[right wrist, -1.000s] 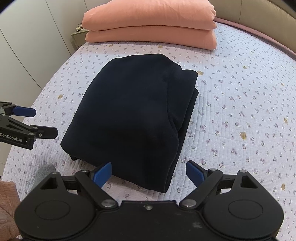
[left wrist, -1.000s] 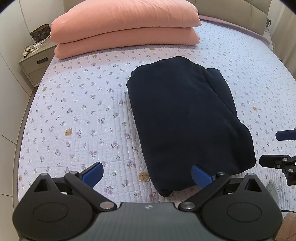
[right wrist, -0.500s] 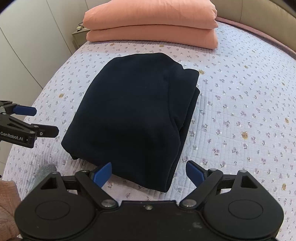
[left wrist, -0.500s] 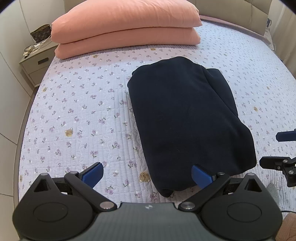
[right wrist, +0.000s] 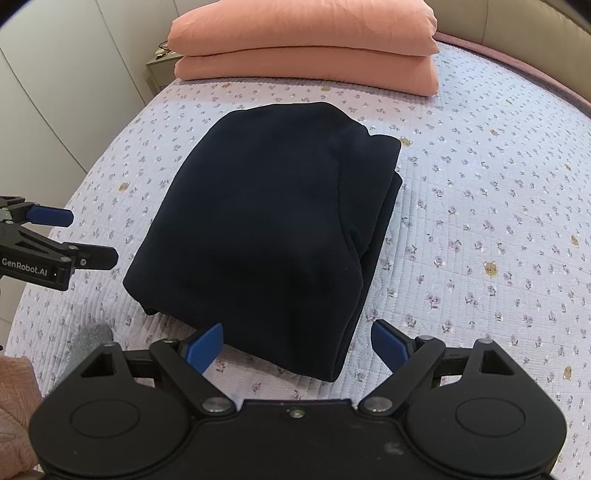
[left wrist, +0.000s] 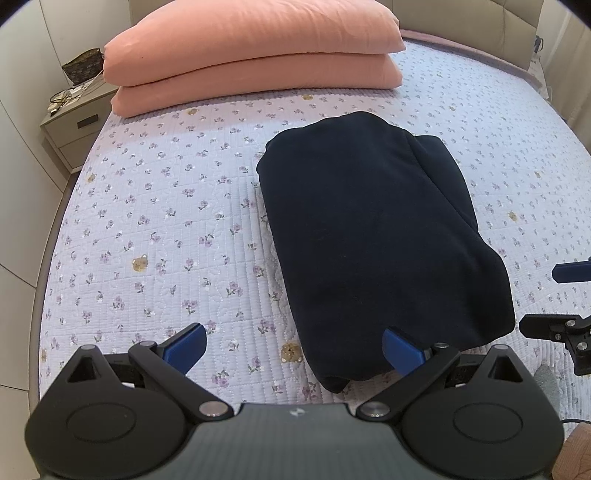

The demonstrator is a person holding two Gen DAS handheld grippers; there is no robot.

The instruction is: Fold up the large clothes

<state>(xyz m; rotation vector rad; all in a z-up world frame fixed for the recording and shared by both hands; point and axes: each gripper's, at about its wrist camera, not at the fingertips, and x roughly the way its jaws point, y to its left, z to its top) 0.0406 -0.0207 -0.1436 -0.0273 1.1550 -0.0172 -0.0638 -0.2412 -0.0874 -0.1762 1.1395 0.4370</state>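
Observation:
A dark navy garment (left wrist: 373, 236) lies folded into a thick rectangle on the floral quilted bed (left wrist: 155, 229); it also shows in the right wrist view (right wrist: 266, 236). My left gripper (left wrist: 295, 349) is open and empty, just short of the garment's near left corner. My right gripper (right wrist: 297, 343) is open and empty, just short of its near right edge. Each gripper shows at the edge of the other's view: the right one (left wrist: 561, 295), the left one (right wrist: 70, 236).
Two stacked salmon pillows (left wrist: 255, 55) lie at the head of the bed, also in the right wrist view (right wrist: 306, 48). A nightstand (left wrist: 74, 122) with a bag stands at the far left. The padded headboard (right wrist: 535, 33) runs behind.
Both grippers have drifted slightly back from the garment; the folded garment has not moved. Both stay open.

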